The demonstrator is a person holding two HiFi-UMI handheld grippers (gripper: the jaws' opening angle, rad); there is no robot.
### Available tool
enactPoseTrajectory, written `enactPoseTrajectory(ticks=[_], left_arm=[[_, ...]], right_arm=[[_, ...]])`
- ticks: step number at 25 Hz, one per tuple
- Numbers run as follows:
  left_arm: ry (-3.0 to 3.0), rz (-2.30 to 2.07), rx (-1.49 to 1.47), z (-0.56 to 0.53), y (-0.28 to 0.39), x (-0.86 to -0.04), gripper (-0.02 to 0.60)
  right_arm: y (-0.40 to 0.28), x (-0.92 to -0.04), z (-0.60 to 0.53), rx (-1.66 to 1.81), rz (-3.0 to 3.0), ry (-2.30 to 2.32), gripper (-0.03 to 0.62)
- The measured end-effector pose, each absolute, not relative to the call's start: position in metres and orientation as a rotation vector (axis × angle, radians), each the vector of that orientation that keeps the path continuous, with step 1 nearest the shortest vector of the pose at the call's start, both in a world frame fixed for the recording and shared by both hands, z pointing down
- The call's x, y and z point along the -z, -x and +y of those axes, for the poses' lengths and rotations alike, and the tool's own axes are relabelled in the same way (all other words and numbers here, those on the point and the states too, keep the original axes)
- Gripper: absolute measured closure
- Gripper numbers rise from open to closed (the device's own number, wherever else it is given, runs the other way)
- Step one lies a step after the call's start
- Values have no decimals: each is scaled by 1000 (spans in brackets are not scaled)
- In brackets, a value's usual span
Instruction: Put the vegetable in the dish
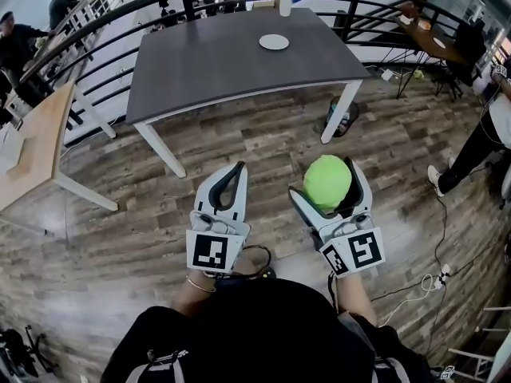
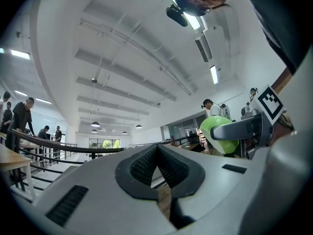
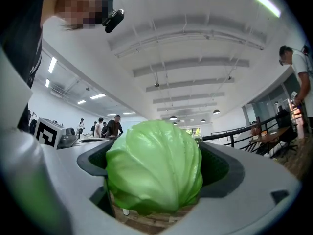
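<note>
The wooden floor spreads under both grippers. Well ahead of them stands the grey table, its near edge apart from the jaw tips (neither gripper touches it). The left gripper is held just beside the right gripper, on its left, with its jaws together at the tips and nothing between them. The right gripper is clamped on the cabbage, a round pale-green head that fills the space between its two jaws. The white dish lies on the table far ahead of the right gripper, a little to its left, well apart from the cabbage. Beyond the dish, at the table's far edge, stands a small white vase.
</note>
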State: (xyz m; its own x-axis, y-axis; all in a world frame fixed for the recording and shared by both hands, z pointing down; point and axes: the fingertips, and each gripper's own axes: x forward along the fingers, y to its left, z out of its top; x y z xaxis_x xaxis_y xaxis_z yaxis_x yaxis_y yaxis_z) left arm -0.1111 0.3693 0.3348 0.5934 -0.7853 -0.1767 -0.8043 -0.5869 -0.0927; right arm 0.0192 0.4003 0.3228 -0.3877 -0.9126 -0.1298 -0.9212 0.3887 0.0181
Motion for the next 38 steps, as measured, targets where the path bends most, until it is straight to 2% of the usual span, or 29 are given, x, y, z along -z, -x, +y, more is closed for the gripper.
enactPoseTrajectory(ticks=[18,26,38], left_arm=[[2679,1250,-174,196,82,-335,577],[2702,1219,-194,97,94,-324,577],[2731,1189,-222,19,101,-332,577]], right_arm=[[-38,-328,238,-119,2517,1743,75],[-21,-313,143,-163,2507,1771,77],[-21,-319,70,-158,2463,1844,75]])
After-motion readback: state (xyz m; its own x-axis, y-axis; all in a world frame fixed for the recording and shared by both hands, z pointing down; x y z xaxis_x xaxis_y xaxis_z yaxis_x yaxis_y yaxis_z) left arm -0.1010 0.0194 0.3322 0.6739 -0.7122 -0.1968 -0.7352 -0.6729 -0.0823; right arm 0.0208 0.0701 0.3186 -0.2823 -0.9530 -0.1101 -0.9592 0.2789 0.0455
